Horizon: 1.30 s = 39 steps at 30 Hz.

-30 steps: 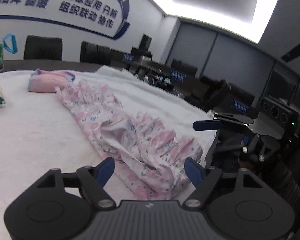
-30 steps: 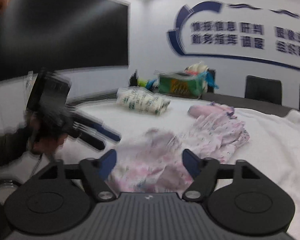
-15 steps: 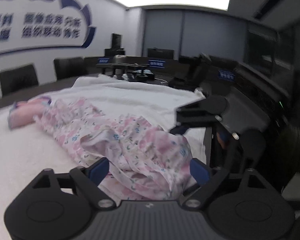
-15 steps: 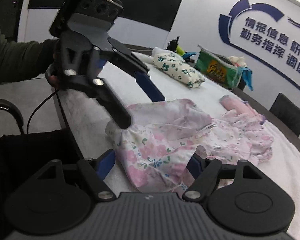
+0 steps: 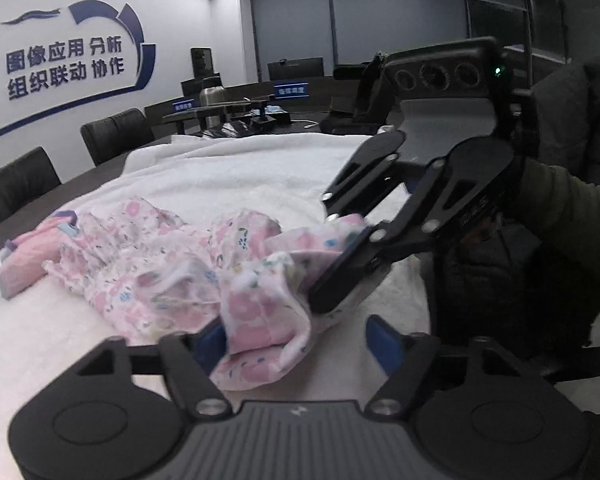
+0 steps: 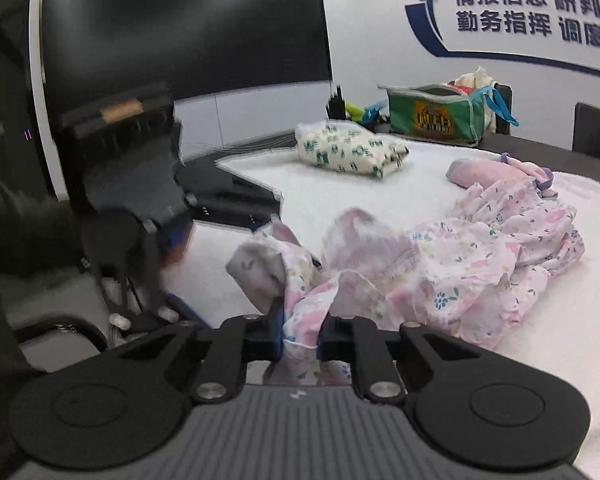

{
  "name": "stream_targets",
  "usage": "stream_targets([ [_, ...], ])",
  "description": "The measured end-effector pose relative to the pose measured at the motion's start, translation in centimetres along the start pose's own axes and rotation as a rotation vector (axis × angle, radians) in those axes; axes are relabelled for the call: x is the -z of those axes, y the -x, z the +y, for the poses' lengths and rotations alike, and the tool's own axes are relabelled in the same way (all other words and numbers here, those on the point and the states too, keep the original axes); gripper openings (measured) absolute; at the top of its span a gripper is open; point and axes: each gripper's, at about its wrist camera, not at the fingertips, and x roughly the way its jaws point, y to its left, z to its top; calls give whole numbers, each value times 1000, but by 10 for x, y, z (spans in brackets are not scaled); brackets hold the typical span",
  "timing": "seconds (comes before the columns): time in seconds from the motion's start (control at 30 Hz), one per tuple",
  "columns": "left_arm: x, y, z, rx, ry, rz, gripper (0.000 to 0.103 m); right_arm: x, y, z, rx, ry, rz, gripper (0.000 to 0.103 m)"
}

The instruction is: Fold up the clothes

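Observation:
A crumpled pink floral garment [image 5: 172, 268] lies on the white towel-covered table [image 5: 260, 168]. In the right wrist view the garment [image 6: 460, 264] spreads to the right, and my right gripper [image 6: 300, 338] is shut on its near edge. In the left wrist view my left gripper [image 5: 296, 340] is open, its blue pads on either side of a fold of the garment's near corner. The right gripper [image 5: 332, 276] shows there from the right, its fingers pinching the same end of the cloth. The left gripper [image 6: 168, 280] shows blurred at the left of the right wrist view.
A folded pink item [image 5: 24, 264] lies at the garment's far end. A folded cream floral garment [image 6: 348, 152] and a green bag [image 6: 436, 116] stand at the back. Black chairs [image 5: 116, 132] line the table's far side. The table edge is near, at my right.
My right gripper has shut on the garment's near edge. My left gripper has moved in, so a fold of the cloth now lies between its open fingers.

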Motion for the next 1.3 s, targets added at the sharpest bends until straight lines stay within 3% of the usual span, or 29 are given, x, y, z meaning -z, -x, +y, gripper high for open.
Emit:
stream_targets([
  [0.07, -1, -1, 3, -1, -5, 1, 45, -1, 3, 2, 8, 0, -3, 12],
  [0.13, 0, -3, 8, 7, -1, 4, 24, -2, 3, 7, 37, 18, 8, 12],
  [0.17, 1, -6, 11, 13, 12, 15, 18, -3, 4, 9, 56, 27, 13, 15],
  [0.23, 1, -8, 17, 24, 43, 29, 16, -1, 8, 10, 119, 49, 22, 35],
  [0.27, 0, -8, 19, 27, 57, 26, 16, 0, 12, 11, 147, 64, 27, 57],
  [0.3, 0, -7, 22, 29, 71, 22, 17, 3, 18, 15, 184, 95, 18, 71],
  [0.4, -3, -4, 25, 30, 78, 3, 26, 8, 34, 32, 231, 218, -24, 82],
  [0.43, -4, -3, 25, 25, 67, 0, 32, 10, 35, 38, 240, 263, -32, 82],
  [0.57, -6, -8, 27, 23, 58, 22, 31, 17, 8, 40, 289, 400, 18, 80],
  [0.63, -4, -9, 31, 43, 78, 43, 12, 18, -7, 32, 283, 426, 46, 62],
  [0.67, -2, -8, 32, 50, 92, 48, 12, 18, -13, 28, 265, 424, 61, 37],
  [0.7, 0, -5, 32, 53, 104, 47, 12, 15, -18, 23, 223, 402, 87, 21],
  [0.83, 8, 13, 25, 118, 143, 9, 10, 6, -17, 26, 100, 336, 113, 14],
  [0.93, 16, 30, 24, 266, 212, -13, 10, 3, 3, 30, -37, 256, 96, 13],
  [1.03, 22, 34, 34, 350, 351, -27, 14, 5, 22, 20, -156, 120, 65, 14],
  [1.1, 24, 36, 39, 331, 370, -60, 21, 6, 25, 5, -178, 25, 23, 14],
  [1.13, 25, 37, 41, 318, 374, -78, 35, 6, 27, -2, -188, -20, 4, 14],
  [1.2, 28, 42, 37, 263, 345, -110, 49, 5, 26, -14, -194, -86, -28, 14],
  [1.3, 32, 53, 26, 201, 264, -168, 59, 5, 23, -23, -202, -140, -39, 14],
])
